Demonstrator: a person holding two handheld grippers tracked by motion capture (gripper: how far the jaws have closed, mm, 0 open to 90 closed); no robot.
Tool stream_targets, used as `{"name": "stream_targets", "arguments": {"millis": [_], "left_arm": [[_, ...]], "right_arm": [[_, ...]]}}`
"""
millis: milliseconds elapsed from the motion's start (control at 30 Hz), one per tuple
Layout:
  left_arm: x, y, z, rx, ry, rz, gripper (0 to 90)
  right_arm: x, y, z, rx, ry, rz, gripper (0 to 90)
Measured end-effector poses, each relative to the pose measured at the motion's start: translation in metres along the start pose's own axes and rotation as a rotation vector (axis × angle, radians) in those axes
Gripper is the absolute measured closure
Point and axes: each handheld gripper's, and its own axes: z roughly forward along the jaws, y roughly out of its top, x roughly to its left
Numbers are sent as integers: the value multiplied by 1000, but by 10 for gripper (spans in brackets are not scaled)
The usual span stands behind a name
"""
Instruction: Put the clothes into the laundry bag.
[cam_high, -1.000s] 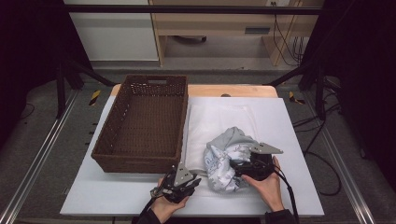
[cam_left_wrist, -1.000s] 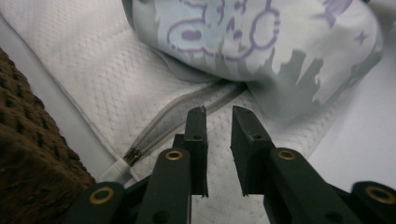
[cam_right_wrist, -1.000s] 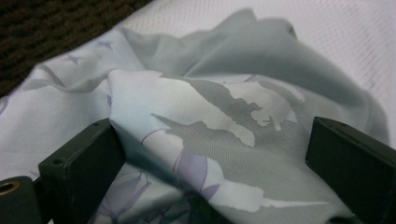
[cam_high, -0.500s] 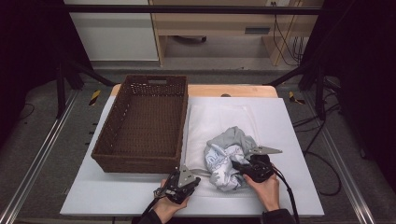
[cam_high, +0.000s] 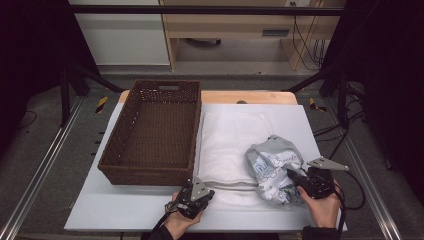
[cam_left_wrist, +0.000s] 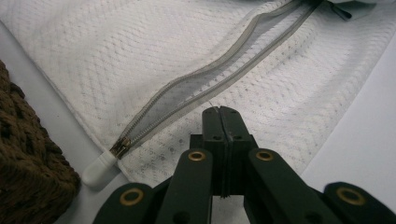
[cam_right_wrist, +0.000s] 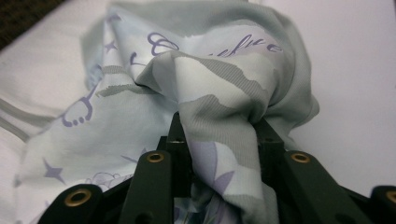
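Resting low at the table edge, left gripper (cam_high: 201, 194) jaws pressed together on mesh bag (cam_left_wrist: 140, 56); right gripper (cam_high: 296, 178) pinching garment (cam_right_wrist: 219, 112).

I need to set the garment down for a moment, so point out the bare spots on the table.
Free: the table strip in front of the wicker basket, and the far half of the mesh laundry bag. Crowded: the near right, around the crumpled garment.
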Motion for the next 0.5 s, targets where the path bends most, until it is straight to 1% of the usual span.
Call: {"name": "stream_targets", "arguments": {"millis": [33, 67, 100, 133, 167, 200, 267, 300, 333, 367, 400, 433, 500], "left_arm": [[0, 0, 0, 1, -2, -1, 898], [-1, 0, 1, 3, 0, 2, 898], [-1, 0, 1, 5, 1, 3, 898], [-1, -1, 1, 7, 1, 5, 898], [-1, -1, 2, 9, 2, 8, 899], [-1, -1, 2, 13, 5, 10, 899], [-2, -1, 3, 15, 7, 13, 898], [-2, -1, 3, 13, 9, 16, 899], [-2, -1, 3, 13, 10, 17, 899], [-2, -1, 3, 16, 10, 19, 899], [-2, -1, 3, 16, 9, 18, 899], [-2, -1, 3, 17, 8, 15, 898], [-2, 0, 3, 23, 7, 14, 897]], "right_arm": [[-2, -3, 6, 18, -3, 0, 639], [-5, -9, 16, 31, -21, -9, 588], [-5, -9, 16, 31, -21, -9, 588], [-6, -9, 17, 23, -28, -14, 534], [-6, -8, 14, 16, -26, -14, 491], [-6, -8, 14, 16, -26, -14, 491], [-5, -5, 7, -4, -33, -16, 424], [-1, 0, -4, -54, -40, -17, 347], [-1, 0, -4, -54, -40, -17, 347], [1, 3, -10, -85, -44, -25, 325], [6, 7, -16, -113, -36, -28, 314], [11, 10, -21, -141, -32, -44, 297], [25, 17, -27, -174, -2, -67, 289]]}}
